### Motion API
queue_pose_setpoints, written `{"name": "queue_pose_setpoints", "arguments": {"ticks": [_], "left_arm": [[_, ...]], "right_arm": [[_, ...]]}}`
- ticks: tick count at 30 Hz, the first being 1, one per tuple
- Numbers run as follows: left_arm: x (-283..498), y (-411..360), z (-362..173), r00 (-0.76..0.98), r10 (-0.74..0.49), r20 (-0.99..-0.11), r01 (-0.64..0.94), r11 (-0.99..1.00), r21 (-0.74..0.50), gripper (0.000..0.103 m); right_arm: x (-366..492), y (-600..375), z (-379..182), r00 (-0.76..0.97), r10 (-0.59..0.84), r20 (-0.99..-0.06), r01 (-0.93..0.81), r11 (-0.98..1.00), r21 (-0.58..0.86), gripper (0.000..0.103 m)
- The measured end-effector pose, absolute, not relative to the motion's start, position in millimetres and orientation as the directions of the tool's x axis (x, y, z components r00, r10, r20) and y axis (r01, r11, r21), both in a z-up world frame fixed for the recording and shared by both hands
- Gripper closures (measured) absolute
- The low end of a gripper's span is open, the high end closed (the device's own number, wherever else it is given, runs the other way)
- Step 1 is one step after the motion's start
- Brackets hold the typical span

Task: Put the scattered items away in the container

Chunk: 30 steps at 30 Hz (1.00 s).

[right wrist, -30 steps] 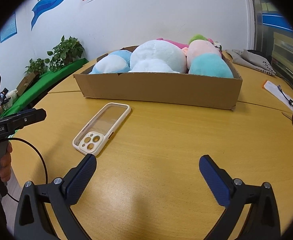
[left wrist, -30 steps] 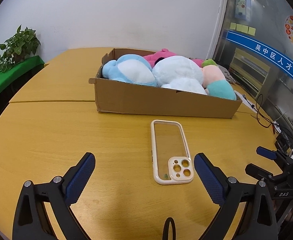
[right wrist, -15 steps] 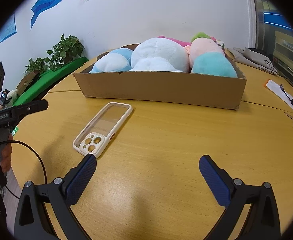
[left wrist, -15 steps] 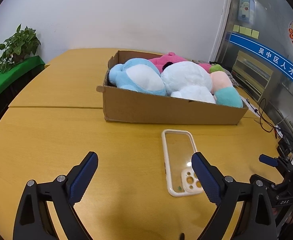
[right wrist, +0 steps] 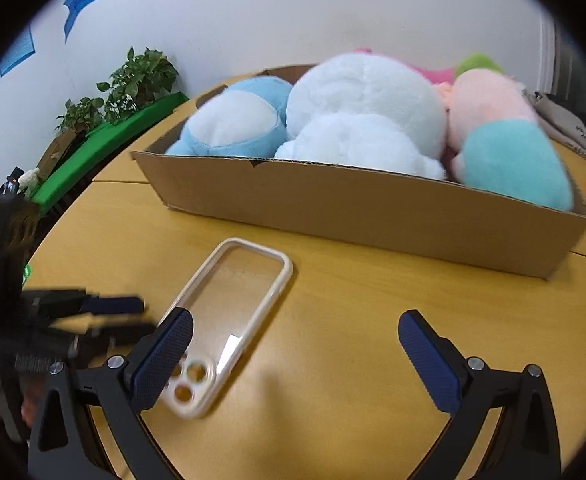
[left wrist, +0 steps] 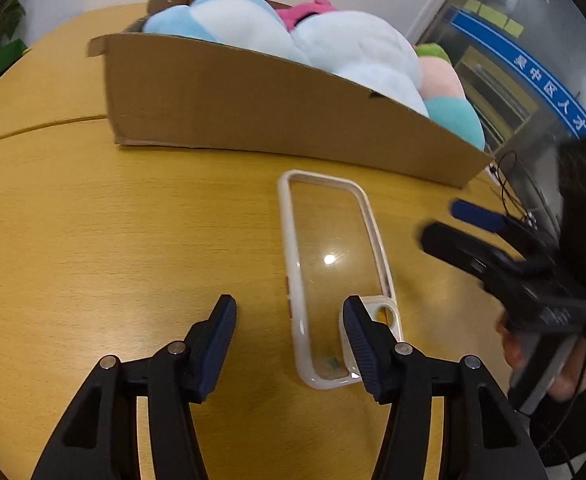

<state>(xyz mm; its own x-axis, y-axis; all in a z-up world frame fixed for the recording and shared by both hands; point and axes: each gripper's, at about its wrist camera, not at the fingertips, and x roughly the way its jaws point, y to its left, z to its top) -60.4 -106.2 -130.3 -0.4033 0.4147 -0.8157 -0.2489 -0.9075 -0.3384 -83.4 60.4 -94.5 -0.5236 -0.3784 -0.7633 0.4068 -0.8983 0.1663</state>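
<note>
A clear phone case [left wrist: 333, 276] with a cream rim lies flat on the wooden tabletop [left wrist: 113, 240], just before the long front wall of the cardboard box [left wrist: 277, 108] heaped with plush toys [right wrist: 365, 120]. The left gripper [left wrist: 289, 320] is closing, its right pad over the case's camera end, nothing pinched. The right gripper [right wrist: 293, 344] stands spread wide, holding nothing.

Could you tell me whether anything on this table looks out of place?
Yes: the clear phone case lies loose on the wooden table, outside the cardboard box that already holds the plush toys. Nothing looks spilled or damaged.
</note>
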Motion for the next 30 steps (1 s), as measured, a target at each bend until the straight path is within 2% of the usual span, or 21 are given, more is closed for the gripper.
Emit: {"name": "queue_pose_setpoints", "arguments": {"ticks": [2,4,6,9,12,13,14,16,18,20,22,29,30], "left_arm": [[-60.8,-100.9,-130.1,-0.394,0.413,-0.821,-0.251,-0.908,-0.336,0.044],[-59.9,-95.2,-129.8,-0.382,0.409,-0.828,-0.266,-0.907,-0.325,0.047],[-57.7,-88.4,-130.8,-0.362,0.421,-0.832,-0.287,-0.899,-0.331,0.065],[-56.0,-84.9,-131.1,-0.364,0.415,-0.834,-0.29,-0.901,-0.322,0.067],[-53.0,-88.6,-131.8,-0.368,0.434,-0.822,-0.261,-0.897,-0.357,0.072],[-52.5,-90.2,-132.7,-0.367,0.436,-0.822,-0.252,-0.897,-0.363,0.081],[-51.5,-92.4,-133.2,-0.368,0.441,-0.819,-0.243,-0.895,-0.373,0.082],[-49.0,-95.0,-134.4,-0.362,0.463,-0.809,-0.235,-0.885,-0.401,0.086],[-45.4,-93.9,-133.2,-0.368,0.458,-0.809,-0.242,-0.887,-0.392,0.091],[-43.1,-94.4,-131.2,-0.375,0.445,-0.813,-0.24,-0.894,-0.378,0.096],[-41.3,-93.2,-130.4,-0.377,0.446,-0.812,-0.239,-0.894,-0.379,0.102],[-38.2,-94.2,-126.6,-0.366,0.46,-0.809,-0.254,-0.886,-0.389,0.103],[-38.4,-93.3,-127.4,-0.362,0.466,-0.807,-0.255,-0.883,-0.395,0.103]], "right_arm": [[-98.9,53.1,-105.7,-0.507,-0.351,-0.787,0.388,-0.909,0.156,0.003],[-108.4,45.3,-119.4,-0.484,-0.327,-0.812,0.372,-0.917,0.148,0.011],[-105.4,40.2,-122.0,-0.508,-0.306,-0.805,0.37,-0.922,0.117,0.012],[-102.3,40.2,-122.4,-0.518,-0.304,-0.799,0.371,-0.922,0.11,0.015],[-96.2,47.1,-122.4,-0.539,-0.305,-0.785,0.362,-0.926,0.111,0.024],[-94.4,50.2,-122.1,-0.545,-0.306,-0.78,0.356,-0.927,0.115,0.03],[-92.8,53.5,-121.8,-0.55,-0.309,-0.776,0.35,-0.929,0.121,0.033],[-88.4,60.5,-121.1,-0.552,-0.32,-0.77,0.34,-0.93,0.142,0.048],[-84.6,63.0,-120.9,-0.548,-0.331,-0.768,0.346,-0.926,0.153,0.055],[-79.2,62.9,-120.3,-0.541,-0.353,-0.763,0.362,-0.917,0.168,0.069],[-70.5,58.4,-118.0,-0.525,-0.389,-0.757,0.405,-0.897,0.18,0.095],[-61.1,63.7,-115.9,-0.503,-0.406,-0.762,0.413,-0.888,0.201,0.096],[-61.1,69.5,-116.5,-0.499,-0.409,-0.764,0.401,-0.891,0.214,0.09]]}}
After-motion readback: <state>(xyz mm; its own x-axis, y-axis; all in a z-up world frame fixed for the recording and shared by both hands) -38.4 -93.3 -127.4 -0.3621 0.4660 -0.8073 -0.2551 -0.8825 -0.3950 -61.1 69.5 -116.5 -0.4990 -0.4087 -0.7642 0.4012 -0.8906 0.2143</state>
